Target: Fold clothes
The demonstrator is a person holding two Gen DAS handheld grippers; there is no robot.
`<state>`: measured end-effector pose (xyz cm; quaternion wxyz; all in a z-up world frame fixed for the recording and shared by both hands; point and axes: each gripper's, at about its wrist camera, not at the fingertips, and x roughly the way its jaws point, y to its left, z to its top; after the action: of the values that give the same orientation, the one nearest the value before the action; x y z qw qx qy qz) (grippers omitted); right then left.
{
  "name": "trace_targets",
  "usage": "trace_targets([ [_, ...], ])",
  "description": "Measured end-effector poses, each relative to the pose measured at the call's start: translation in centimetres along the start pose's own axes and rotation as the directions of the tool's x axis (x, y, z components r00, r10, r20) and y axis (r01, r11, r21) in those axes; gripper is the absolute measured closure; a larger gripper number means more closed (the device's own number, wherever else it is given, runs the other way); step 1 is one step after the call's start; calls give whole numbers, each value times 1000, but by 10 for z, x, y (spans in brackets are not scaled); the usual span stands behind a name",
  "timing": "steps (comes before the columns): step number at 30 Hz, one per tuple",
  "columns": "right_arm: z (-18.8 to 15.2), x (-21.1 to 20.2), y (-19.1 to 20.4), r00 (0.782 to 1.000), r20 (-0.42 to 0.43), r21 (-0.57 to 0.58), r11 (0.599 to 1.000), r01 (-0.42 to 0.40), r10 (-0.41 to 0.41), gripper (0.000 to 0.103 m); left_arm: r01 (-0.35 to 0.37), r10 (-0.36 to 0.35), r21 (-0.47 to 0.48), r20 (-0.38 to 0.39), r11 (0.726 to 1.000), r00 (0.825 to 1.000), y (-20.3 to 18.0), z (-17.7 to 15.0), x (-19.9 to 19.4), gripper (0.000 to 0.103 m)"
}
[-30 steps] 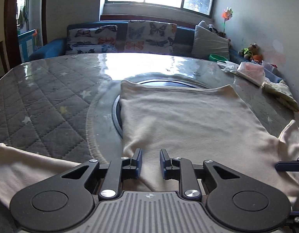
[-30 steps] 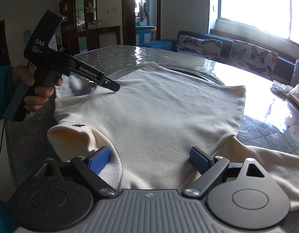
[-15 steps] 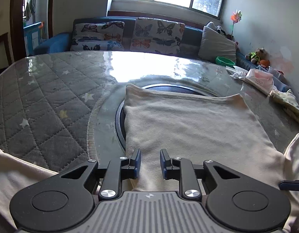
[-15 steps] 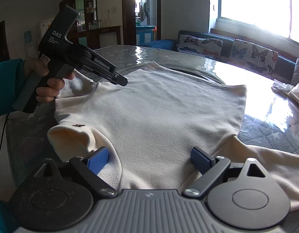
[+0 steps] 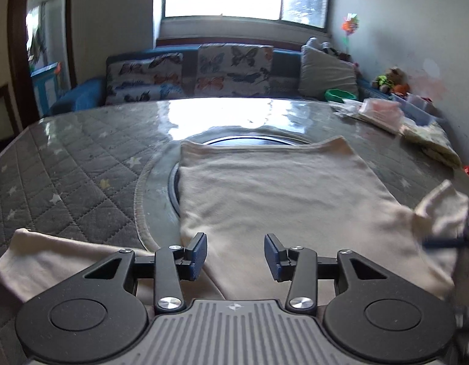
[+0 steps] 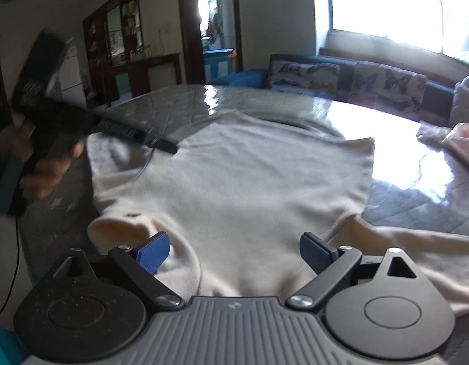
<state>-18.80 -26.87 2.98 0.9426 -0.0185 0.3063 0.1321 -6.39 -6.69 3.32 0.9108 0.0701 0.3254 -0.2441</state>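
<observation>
no text, brand or number can be read. pale lettering is seen on the black body of the left gripper (image 6: 166,146) in the right wrist view, once on its raised rear block and once along its side, but both are smeared by motion blur and no letter can be made out.
</observation>
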Motion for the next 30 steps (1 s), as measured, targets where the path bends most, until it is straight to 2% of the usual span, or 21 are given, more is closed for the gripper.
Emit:
trace_targets([
  [5,9,0,5,998,12,-20,998,56,-56,9,16,-17,92,16,996,1000,-24,-21,-15,58],
  [9,2,7,18,999,-20,-85,995,45,-47,9,28,-33,150,26,988,999,-35,-36,-25,58],
  [16,-10,4,33,998,-55,-181,983,33,-43,9,-2,-8,300,34,954,999,-46,-62,-31,57],
  [19,-1,-5,29,999,-13,-150,988,47,-49,9,3,-14,305,32,952,999,-43,-64,-34,57],
  [22,13,-1,27,996,21,-128,987,93,-91,9,-1,-11,317,36,948,999,-42,-67,-34,56],
  [27,12,27,38,996,-41,-179,981,75,-84,9,-11,-4,330,47,944,999,-41,-70,-35,55],
  [30,1,25,44,994,-70,-205,976,71,-87,11,-15,-1,330,49,944,999,-39,-71,-36,52],
])
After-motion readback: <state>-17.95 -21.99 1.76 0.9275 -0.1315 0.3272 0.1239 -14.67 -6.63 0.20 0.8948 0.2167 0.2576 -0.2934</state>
